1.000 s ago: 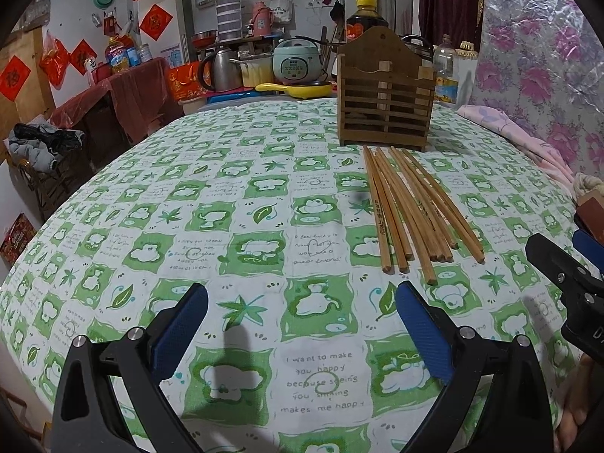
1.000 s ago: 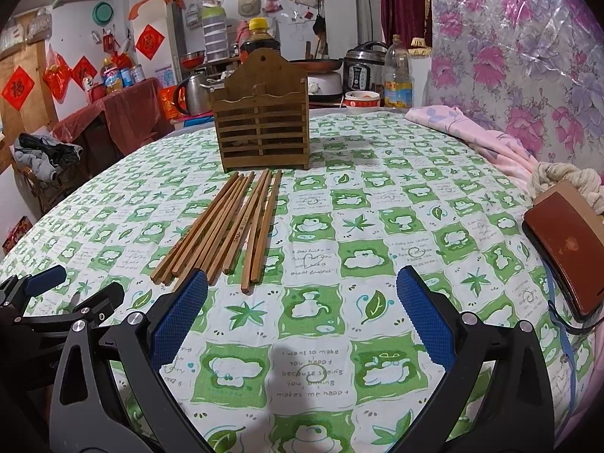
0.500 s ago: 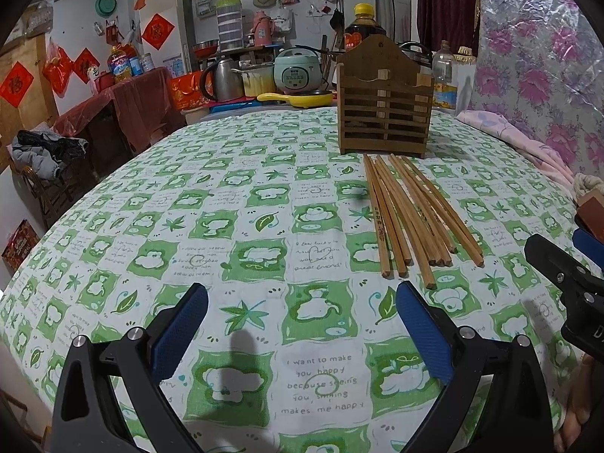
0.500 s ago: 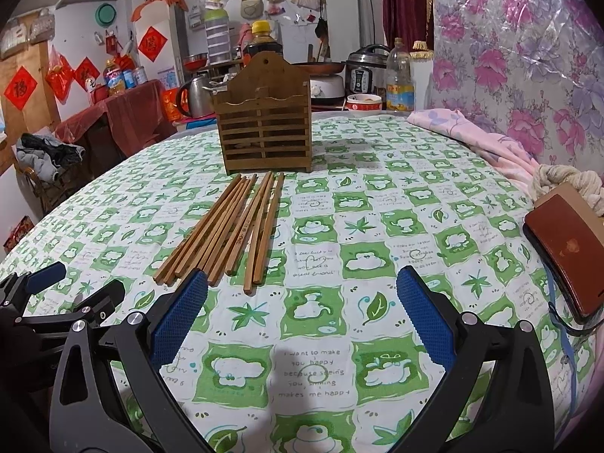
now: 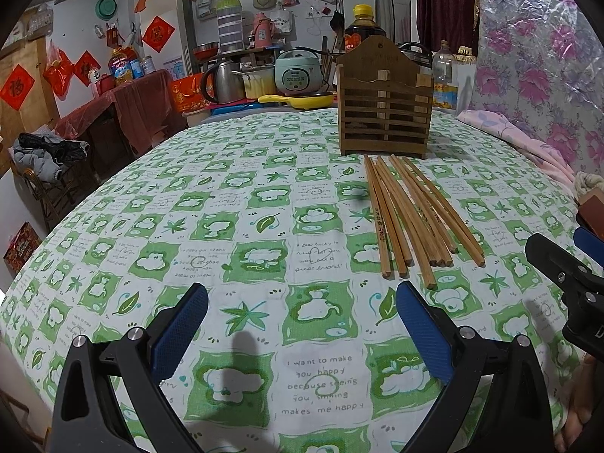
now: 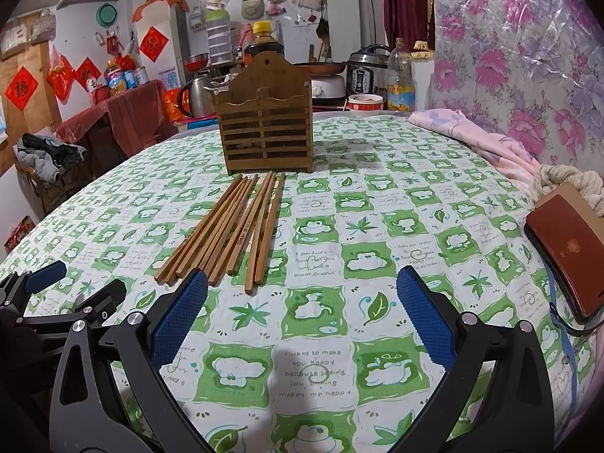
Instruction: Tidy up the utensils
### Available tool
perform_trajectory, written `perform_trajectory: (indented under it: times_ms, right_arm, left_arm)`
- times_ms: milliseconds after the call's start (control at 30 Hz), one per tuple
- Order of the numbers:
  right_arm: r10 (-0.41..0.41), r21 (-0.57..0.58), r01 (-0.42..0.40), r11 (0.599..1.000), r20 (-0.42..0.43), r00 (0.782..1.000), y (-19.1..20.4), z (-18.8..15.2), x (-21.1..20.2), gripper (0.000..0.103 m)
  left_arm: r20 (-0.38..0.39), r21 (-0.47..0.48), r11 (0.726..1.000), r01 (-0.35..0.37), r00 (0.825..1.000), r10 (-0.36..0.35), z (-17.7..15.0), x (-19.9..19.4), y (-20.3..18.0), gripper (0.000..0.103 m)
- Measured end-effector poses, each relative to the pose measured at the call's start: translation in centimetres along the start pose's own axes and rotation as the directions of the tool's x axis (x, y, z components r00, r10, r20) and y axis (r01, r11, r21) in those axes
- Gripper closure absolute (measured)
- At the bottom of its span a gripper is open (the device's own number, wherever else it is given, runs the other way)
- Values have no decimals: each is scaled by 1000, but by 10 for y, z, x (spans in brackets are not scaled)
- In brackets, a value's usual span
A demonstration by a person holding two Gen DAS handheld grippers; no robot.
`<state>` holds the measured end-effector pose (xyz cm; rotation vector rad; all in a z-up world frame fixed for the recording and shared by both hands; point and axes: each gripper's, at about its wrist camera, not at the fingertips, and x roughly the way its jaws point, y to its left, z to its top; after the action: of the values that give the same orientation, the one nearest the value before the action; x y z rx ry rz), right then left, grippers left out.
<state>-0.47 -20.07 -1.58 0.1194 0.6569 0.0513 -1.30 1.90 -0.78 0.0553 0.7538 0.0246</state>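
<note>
The chopsticks point(image 6: 230, 228) are laid in a loose bundle on the tablecloth point(image 6: 339, 204), their far ends just before the wooden holder point(image 6: 266, 130), which seems empty. They are found ahead-left of the released, empty right gripper point(image 6: 302, 304) and ahead-right of the likewise spread left gripper point(image 5: 302, 311), untouched by either.

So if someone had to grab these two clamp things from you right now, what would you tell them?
Left gripper: open, empty, over the tablecloth.
Right gripper: open, empty, its left finger just short of the chopsticks' near ends.
Chopsticks: a loose bundle lying flat on the cloth, far tips pointing at the wooden utensil holder, which stands upright just behind them.
Done: nothing in the holder that I can see.
Left: pick up the chopsticks and stand them in the holder.
</note>
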Motion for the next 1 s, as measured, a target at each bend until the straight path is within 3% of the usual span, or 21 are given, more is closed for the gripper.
perform_trajectory:
  times_ms: [1000]
  right_arm:
    - [-3,-13,3,1000,2,1000,1,-1,-1,6]
  left_arm:
    - [5,3,1000,-5,1000,5,0,0,1,6]
